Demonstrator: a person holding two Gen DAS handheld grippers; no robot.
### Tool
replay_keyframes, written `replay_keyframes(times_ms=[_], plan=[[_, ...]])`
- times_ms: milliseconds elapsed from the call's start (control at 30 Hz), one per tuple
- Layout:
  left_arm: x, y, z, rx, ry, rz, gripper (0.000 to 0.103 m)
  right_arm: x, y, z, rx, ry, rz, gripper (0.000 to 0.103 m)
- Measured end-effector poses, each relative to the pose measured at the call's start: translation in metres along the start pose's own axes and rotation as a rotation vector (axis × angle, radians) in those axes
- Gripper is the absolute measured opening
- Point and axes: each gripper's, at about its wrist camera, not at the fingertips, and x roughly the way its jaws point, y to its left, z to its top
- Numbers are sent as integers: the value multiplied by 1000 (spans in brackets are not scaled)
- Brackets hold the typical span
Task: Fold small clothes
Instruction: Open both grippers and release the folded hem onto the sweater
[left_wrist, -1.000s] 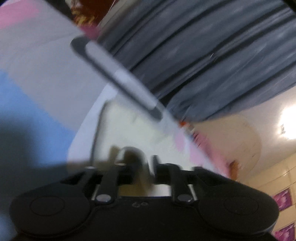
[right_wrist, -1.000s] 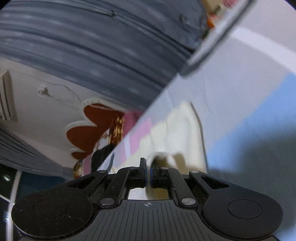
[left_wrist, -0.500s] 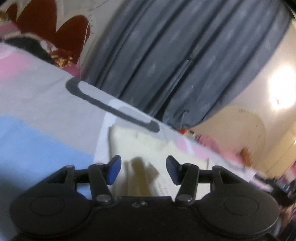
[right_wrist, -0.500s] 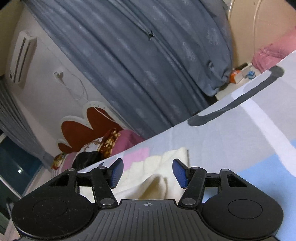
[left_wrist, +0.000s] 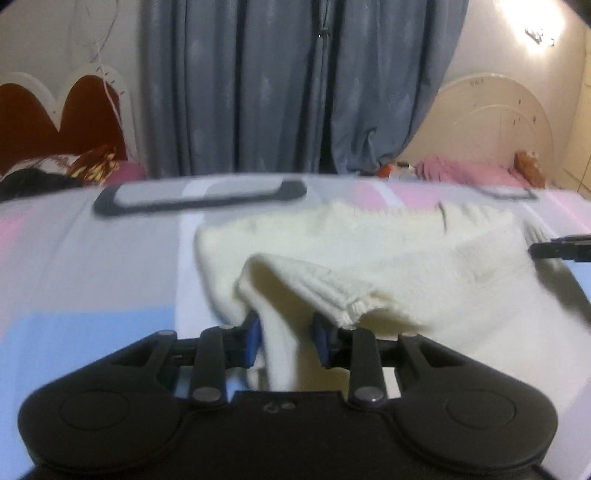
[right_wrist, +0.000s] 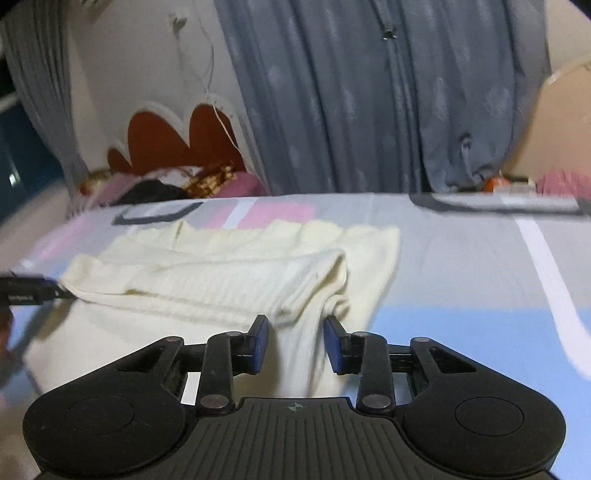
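Note:
A cream knitted garment (left_wrist: 369, 258) lies on a bed sheet (left_wrist: 92, 266) with pastel blocks, its near edge folded back over itself. It also shows in the right wrist view (right_wrist: 221, 269). My left gripper (left_wrist: 286, 332) is open, its blue-padded fingers either side of a fold of cloth at the garment's near left corner. My right gripper (right_wrist: 297, 341) is open, its fingers either side of a fold at the near right corner. Each gripper's tip shows at the edge of the other's view: the right one (left_wrist: 561, 251) and the left one (right_wrist: 29, 291).
Grey curtains (left_wrist: 288, 85) hang behind the bed. A red and white headboard (left_wrist: 55, 110) with pillows stands at the back left, a cream headboard (left_wrist: 491, 122) with pink bedding at the back right. Small items (right_wrist: 498, 182) sit by the curtain.
One second ago both grippers were shut on the garment with the cameras tilted. Both have since opened and levelled out, and the folded edge now lies on the garment.

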Motion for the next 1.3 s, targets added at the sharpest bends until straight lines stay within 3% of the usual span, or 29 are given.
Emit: replay_keyframes(times_ms=[100, 200, 367, 567, 667, 800, 1000, 1067, 1167, 1300], plan=[[16, 14, 23, -119, -57, 37, 30, 24, -14, 21, 87, -29, -38, 34], [18, 28, 29, -232, -88, 1, 31, 23, -28, 32, 186, -94, -60, 34], [6, 29, 5, -117, -70, 10, 31, -7, -26, 21, 97, -133, -40, 34], [1, 15, -9, 9, -42, -1, 31, -24, -18, -13, -65, -12, 23, 34], [9, 6, -5, 74, -40, 33, 33, -14, 1, -21, -170, 23, -6, 34], [26, 8, 12, 43, -41, 35, 33, 11, 11, -7, -190, -9, -16, 34], [45, 14, 26, -57, -43, 43, 31, 38, -17, 30, 54, -115, -79, 34], [41, 13, 24, -35, -46, 30, 31, 24, -24, 30, 107, -155, -31, 34], [35, 12, 15, 20, -36, 21, 32, 3, -21, 21, 16, -149, -30, 34], [36, 16, 11, 1, -33, 16, 33, 2, -19, 7, -86, -71, -33, 34]])
